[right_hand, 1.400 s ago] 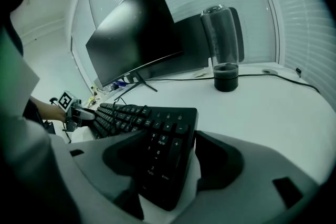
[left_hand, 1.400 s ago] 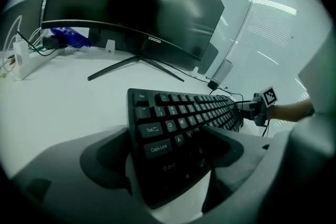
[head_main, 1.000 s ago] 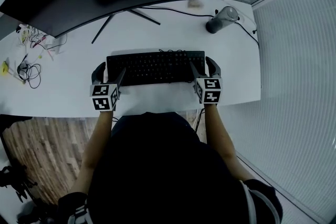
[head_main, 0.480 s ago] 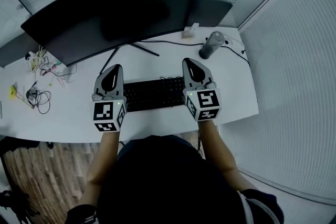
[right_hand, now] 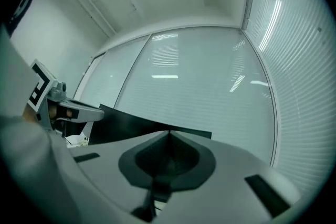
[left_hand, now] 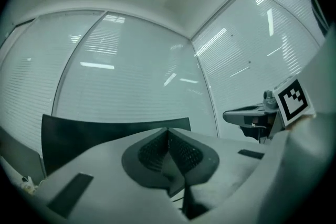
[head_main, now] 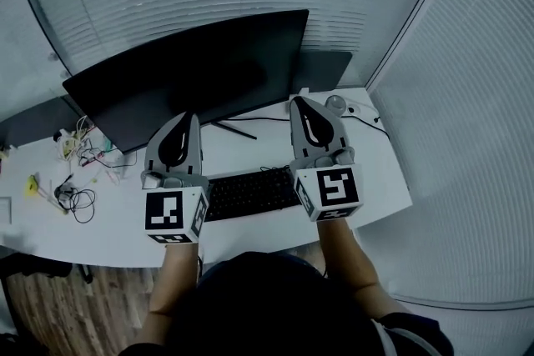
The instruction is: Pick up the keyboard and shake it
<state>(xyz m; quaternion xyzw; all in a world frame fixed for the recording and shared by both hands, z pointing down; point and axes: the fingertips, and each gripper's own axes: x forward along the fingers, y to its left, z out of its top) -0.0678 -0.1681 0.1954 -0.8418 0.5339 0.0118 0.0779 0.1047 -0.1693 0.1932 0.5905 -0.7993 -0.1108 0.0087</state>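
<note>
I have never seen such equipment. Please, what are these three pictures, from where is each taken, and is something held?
There is no robot: a person holds a two-jaw gripper in each hand. The head view comes from a camera on the person's head, looking down. It shows the left gripper and the right gripper up above a white desk. On the desk are a black keyboard, a monitor and some cables. The two other pictures come from a camera on each gripper, looking along its jaws. In both, the jaws are closed together with nothing between them, so nothing is held.
</note>
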